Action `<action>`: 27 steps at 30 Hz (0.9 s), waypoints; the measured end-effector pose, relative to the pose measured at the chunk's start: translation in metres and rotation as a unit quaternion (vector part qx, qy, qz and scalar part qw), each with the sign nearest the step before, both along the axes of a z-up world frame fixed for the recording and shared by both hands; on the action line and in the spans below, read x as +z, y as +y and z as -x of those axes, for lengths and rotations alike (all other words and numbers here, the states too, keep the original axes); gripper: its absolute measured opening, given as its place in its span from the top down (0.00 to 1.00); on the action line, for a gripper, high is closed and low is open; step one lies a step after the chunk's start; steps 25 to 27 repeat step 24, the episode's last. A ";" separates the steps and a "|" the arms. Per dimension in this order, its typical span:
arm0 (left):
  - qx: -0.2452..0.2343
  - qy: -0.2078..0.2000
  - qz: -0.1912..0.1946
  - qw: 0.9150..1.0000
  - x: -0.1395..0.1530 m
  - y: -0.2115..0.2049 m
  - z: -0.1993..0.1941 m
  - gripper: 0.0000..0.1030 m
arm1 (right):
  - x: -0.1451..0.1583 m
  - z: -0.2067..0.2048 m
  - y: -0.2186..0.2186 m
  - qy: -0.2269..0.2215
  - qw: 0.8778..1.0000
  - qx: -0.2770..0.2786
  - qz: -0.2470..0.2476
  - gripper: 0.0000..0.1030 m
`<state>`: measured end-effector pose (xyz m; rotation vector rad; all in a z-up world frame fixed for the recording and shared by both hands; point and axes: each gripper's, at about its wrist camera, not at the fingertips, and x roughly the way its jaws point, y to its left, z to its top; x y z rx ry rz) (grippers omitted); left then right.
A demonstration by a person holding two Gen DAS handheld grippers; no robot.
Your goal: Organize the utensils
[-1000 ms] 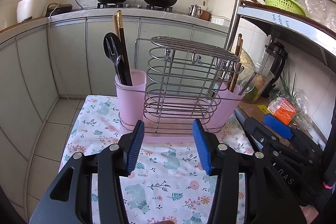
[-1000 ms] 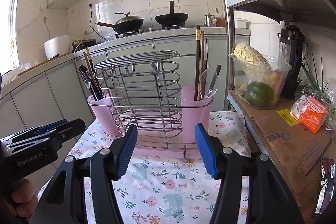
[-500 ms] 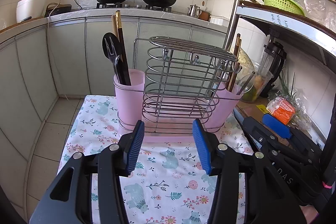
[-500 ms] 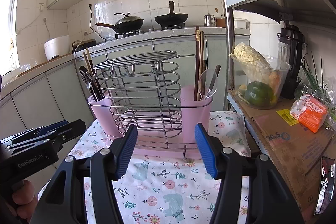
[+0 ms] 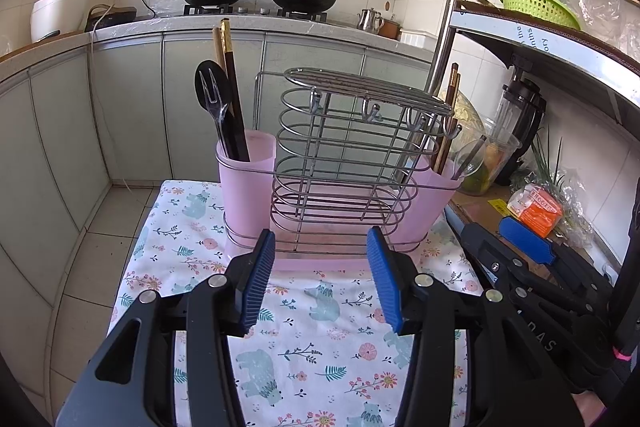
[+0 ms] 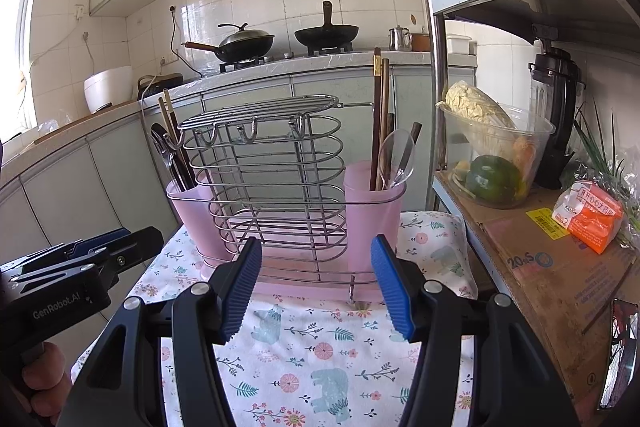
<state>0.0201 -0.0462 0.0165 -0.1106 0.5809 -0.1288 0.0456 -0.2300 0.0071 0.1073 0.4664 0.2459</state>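
Right gripper [image 6: 316, 285] hovers empty, jaws apart

Just ahead stands the wire rack [image 6: 276, 183]; the spoon cup [image 6: 374, 211] sits ahead-right, left gripper [image 6: 72, 267] far left.

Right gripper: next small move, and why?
Probably ease the right gripper forward and up toward the clear spoon in the right pink cup. Its jaws are open and empty, short of the rack, with that cup nearest.

Lower ends of chopsticks [image 5: 231, 95], black spoon [image 5: 208, 83] and clear fork [image 5: 216, 107] sat hidden inside left pink cup [image 5: 246, 187]. Right cup [image 6: 374, 215] likewise hid its utensils' bases. Left gripper [image 6: 80, 267] cut by frame edge; its jaw gap unreadable there.
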 end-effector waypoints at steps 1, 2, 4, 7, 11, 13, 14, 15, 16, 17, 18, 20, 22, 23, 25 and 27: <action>0.000 0.000 0.000 1.000 0.000 0.000 0.000 0.53 | 0.000 0.000 0.000 0.000 1.000 0.000 -0.001 0.45; 0.000 0.000 0.000 1.000 0.000 0.000 0.000 0.53 | 0.000 0.000 0.000 0.000 1.000 0.000 -0.002 0.45; -0.001 0.001 0.000 1.000 0.000 0.000 0.000 0.53 | 0.000 0.000 0.001 0.000 1.000 0.001 0.000 0.45; -0.001 0.002 0.000 1.000 -0.001 0.000 -0.001 0.53 | 0.000 0.000 0.000 0.000 1.000 0.001 0.001 0.45; 0.000 0.003 -0.001 1.000 -0.002 0.000 -0.002 0.53 | -0.001 -0.001 0.000 0.000 1.000 0.001 0.001 0.45; -0.001 0.004 -0.002 1.000 -0.003 0.000 -0.003 0.53 | -0.001 -0.001 0.000 0.001 1.000 0.002 0.001 0.45; 0.000 0.003 -0.004 1.000 -0.003 0.000 -0.003 0.53 | -0.001 -0.002 0.000 0.001 1.000 0.002 0.001 0.45; 0.000 0.002 -0.004 1.000 -0.003 -0.001 -0.003 0.53 | -0.001 -0.002 0.000 0.001 1.000 0.002 0.002 0.45; 0.000 0.003 -0.004 1.000 -0.003 0.000 -0.004 0.53 | -0.001 -0.002 0.000 0.001 1.000 0.002 0.002 0.45; 0.001 0.004 -0.005 1.000 -0.004 0.000 -0.004 0.53 | -0.001 -0.002 0.000 0.001 1.000 0.002 0.002 0.45; 0.002 0.006 -0.005 1.000 -0.004 0.000 -0.005 0.53 | -0.001 -0.002 0.000 0.001 1.000 0.002 0.002 0.45; 0.003 0.009 -0.004 1.000 -0.004 0.001 -0.006 0.53 | -0.001 -0.004 -0.001 0.002 1.000 0.001 0.002 0.45; 0.006 0.011 -0.002 1.000 -0.005 0.002 -0.007 0.53 | -0.001 -0.005 -0.002 0.002 1.000 0.001 0.002 0.45; 0.006 0.012 -0.001 1.000 -0.005 0.003 -0.007 0.53 | -0.001 -0.004 -0.001 0.002 1.000 0.001 0.002 0.45; 0.007 0.012 0.000 1.000 -0.005 0.003 -0.007 0.53 | -0.001 -0.005 -0.002 0.002 1.000 0.002 0.001 0.45; 0.007 0.012 0.000 1.000 -0.005 0.003 -0.007 0.53 | -0.001 -0.005 -0.002 0.002 1.000 0.002 0.001 0.45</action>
